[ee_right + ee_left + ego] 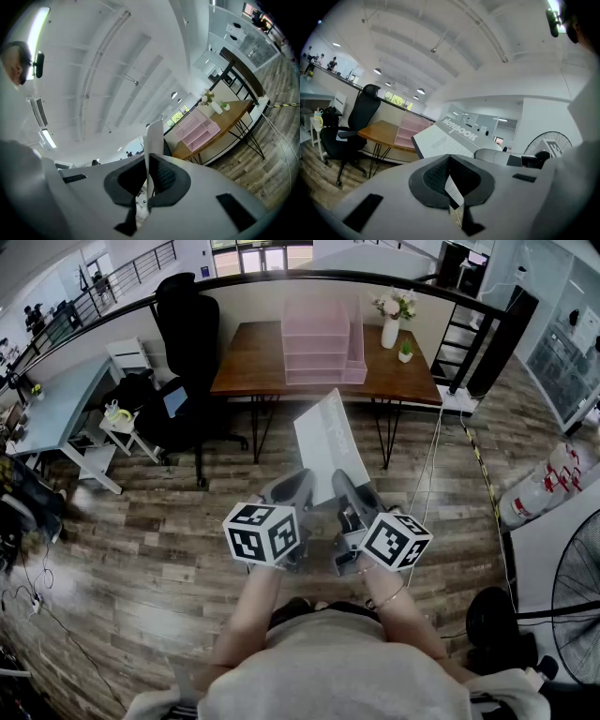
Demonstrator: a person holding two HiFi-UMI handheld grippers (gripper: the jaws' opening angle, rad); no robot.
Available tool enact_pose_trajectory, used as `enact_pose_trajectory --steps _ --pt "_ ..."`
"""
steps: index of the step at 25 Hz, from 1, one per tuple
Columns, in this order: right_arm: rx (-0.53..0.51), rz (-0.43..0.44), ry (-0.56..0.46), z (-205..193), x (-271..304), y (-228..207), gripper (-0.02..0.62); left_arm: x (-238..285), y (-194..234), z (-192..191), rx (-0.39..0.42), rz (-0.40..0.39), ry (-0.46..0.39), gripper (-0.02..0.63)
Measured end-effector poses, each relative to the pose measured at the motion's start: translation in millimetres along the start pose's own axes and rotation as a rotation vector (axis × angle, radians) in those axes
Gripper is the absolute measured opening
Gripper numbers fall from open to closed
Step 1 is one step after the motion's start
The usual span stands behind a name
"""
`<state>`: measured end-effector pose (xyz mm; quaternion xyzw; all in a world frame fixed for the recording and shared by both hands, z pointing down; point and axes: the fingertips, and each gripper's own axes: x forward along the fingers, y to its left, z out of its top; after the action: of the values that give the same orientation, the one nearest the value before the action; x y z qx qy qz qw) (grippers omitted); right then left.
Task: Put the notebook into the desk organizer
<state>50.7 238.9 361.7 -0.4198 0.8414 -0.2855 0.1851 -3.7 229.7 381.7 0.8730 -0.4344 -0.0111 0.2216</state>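
I hold a grey-white notebook (327,444) upright in front of me, above the wooden floor. My left gripper (302,482) is shut on its lower left part, and a thin lined page shows between the pads. My right gripper (343,487) is shut on its lower right edge. In the left gripper view the cover of the notebook (446,138) reads "NOTEBOOK" beyond the left gripper (450,160). In the right gripper view the notebook (153,137) stands edge-on in the right gripper (149,163). The pink desk organizer (323,338) stands on the brown table (246,362) ahead, also visible as the organizer (412,131) and organizer (199,131).
A black office chair (189,338) stands left of the table. A white vase of flowers (392,321) and a small potted plant (405,352) sit right of the organizer. A pale desk (58,409) is at far left, a floor fan (576,598) at lower right.
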Motion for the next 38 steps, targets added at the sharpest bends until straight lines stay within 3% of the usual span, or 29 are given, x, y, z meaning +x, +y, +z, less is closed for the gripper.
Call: enact_pose_trajectory --steps 25,32,38 --pt "-0.015 0.014 0.013 14.6 -7.8 -26.1 0.005 13.8 -15.4 -17.2 0.025 0.049 -0.002 0.002" --pt "0.016 -0.005 0.005 16.6 8.8 -49.6 0.005 34.9 8.4 -16.9 0.001 0.068 0.006 0.002" --pt "0.016 -0.031 -0.018 29.6 50.2 -79.4 0.005 76.6 44.3 1.2 -0.036 0.036 0.002 0.002"
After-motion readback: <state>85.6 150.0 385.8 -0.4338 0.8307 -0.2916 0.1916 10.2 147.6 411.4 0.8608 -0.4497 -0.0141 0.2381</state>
